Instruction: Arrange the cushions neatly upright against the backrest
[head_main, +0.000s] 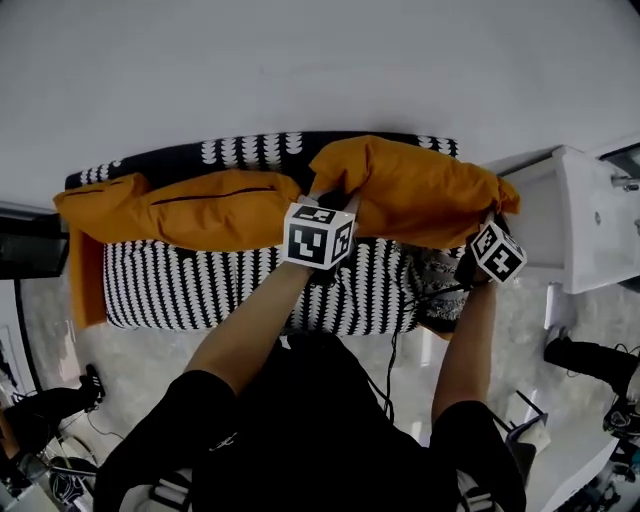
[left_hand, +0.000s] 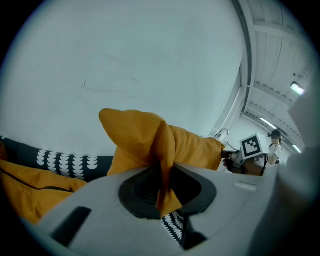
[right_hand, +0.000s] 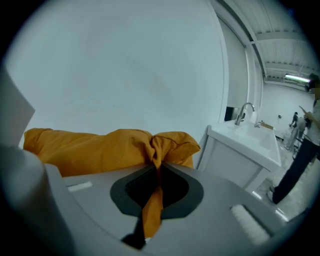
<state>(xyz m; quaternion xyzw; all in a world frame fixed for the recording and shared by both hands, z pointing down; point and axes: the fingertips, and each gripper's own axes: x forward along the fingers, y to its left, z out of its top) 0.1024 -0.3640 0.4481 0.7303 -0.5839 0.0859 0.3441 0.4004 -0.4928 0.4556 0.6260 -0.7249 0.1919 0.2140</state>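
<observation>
Cushion, orange, right-hand one (head_main: 420, 190): upper centre-right of the head view, just in front of the backrest (head_main: 250, 150) of the patterned sofa (head_main: 200, 285). Left gripper (left_hand: 162, 186) is pinched narrow on a fold at its left corner; right gripper (right_hand: 156, 186) is clamped on a fold at its right end. Long axis: across the frame, along the backrest, right end dipping slightly. Step, as I judge it: bringing this cushion to the backrest. My next move calls for seating its lower edge, standing its face upright, then releasing. Second orange cushion (head_main: 190, 208): upper left, lying lengthwise, slumped.
</observation>
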